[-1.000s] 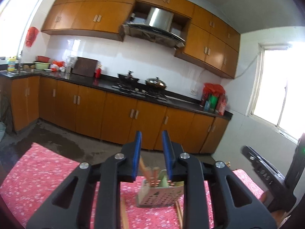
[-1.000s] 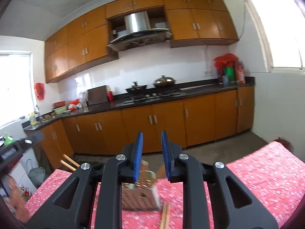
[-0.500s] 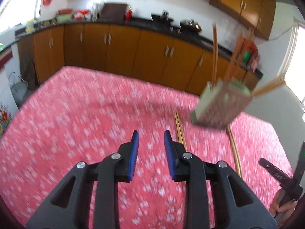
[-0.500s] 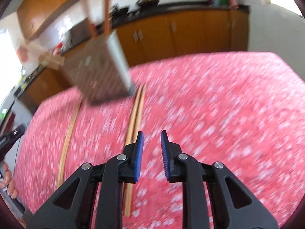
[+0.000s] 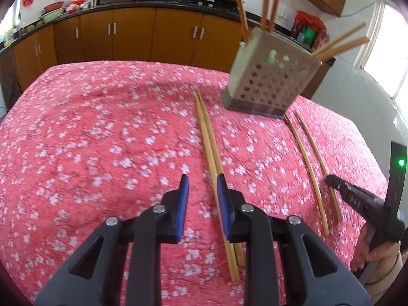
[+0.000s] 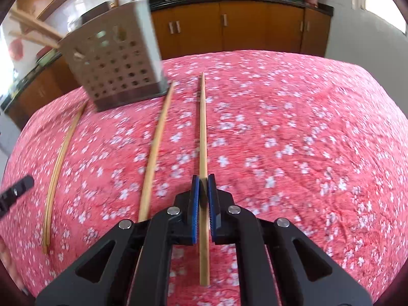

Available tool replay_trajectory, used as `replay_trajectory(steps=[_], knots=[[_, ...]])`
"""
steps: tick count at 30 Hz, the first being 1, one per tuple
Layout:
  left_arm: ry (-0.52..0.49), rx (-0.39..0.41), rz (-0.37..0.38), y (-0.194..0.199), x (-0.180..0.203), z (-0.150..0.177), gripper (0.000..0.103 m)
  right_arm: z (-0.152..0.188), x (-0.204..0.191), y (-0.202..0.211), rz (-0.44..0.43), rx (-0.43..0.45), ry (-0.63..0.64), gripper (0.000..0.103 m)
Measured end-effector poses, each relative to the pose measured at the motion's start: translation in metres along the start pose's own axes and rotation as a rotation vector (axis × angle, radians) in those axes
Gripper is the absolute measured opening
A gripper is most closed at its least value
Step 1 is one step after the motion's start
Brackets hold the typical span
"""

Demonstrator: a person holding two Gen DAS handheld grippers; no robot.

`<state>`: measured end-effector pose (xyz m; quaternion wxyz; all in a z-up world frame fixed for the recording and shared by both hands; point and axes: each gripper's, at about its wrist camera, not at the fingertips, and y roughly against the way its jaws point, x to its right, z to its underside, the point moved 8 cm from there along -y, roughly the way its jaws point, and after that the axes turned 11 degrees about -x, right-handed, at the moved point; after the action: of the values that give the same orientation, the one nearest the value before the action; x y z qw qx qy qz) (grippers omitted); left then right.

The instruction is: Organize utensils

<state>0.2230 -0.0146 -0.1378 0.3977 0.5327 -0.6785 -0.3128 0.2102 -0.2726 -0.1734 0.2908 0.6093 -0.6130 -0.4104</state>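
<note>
A perforated metal utensil holder (image 5: 270,76) (image 6: 119,58) stands at the far side of the table with several wooden chopsticks sticking out of it. A pair of chopsticks (image 5: 207,137) lies side by side in front of it. My left gripper (image 5: 202,182) hovers low over their near half, its jaws closing. The pair runs under the right finger, and the pads do not press on it. My right gripper (image 6: 203,182) (image 5: 331,179) is shut on a single chopstick (image 6: 203,127) lying on the cloth. Another chopstick (image 6: 155,148) lies just left of it.
A red floral cloth (image 5: 89,127) covers the table. A person's hand (image 5: 367,252) holds the right gripper's handle at the right edge. Orange cabinets (image 5: 132,33) and a dark counter with pans run behind the table. The left gripper's tip (image 6: 17,191) shows at the left edge.
Both grippers have dropped and tipped from facing the kitchen wall to looking down at the table. The right jaws have closed on a chopstick. The left jaws came down beside the chopstick pair.
</note>
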Motion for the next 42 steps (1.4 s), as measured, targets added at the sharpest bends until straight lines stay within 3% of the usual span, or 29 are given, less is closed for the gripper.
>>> replay_trajectory(steps=[8, 15, 17, 20, 26, 31, 42], knots=[[-0.050, -0.063, -0.034, -0.022, 0.011, 0.010, 0.015, 0.002, 0.001, 0.002, 0.015, 0.007, 0.025, 0.008], [-0.076, -0.057, -0.085, -0.028, 0.016, 0.013, 0.015, 0.004, -0.007, 0.001, 0.007, 0.006, 0.053, 0.008], [-0.073, -0.053, -0.107, -0.030, 0.014, 0.010, 0.010, 0.007, -0.013, 0.002, 0.012, 0.012, 0.070, 0.009], [-0.041, -0.044, -0.164, -0.031, -0.006, -0.003, 0.009, 0.004, -0.013, 0.002, 0.033, 0.016, 0.100, 0.008], [0.042, -0.029, -0.281, -0.026, -0.072, -0.028, 0.012, -0.017, 0.024, -0.003, 0.099, 0.038, 0.020, 0.008], [0.084, -0.003, -0.259, -0.022, -0.100, -0.036, 0.012, -0.022, 0.032, -0.006, 0.086, 0.038, -0.008, 0.008], [0.090, -0.001, -0.252, -0.022, -0.099, -0.033, 0.012, -0.021, 0.035, -0.007, 0.071, 0.038, -0.016, 0.008]])
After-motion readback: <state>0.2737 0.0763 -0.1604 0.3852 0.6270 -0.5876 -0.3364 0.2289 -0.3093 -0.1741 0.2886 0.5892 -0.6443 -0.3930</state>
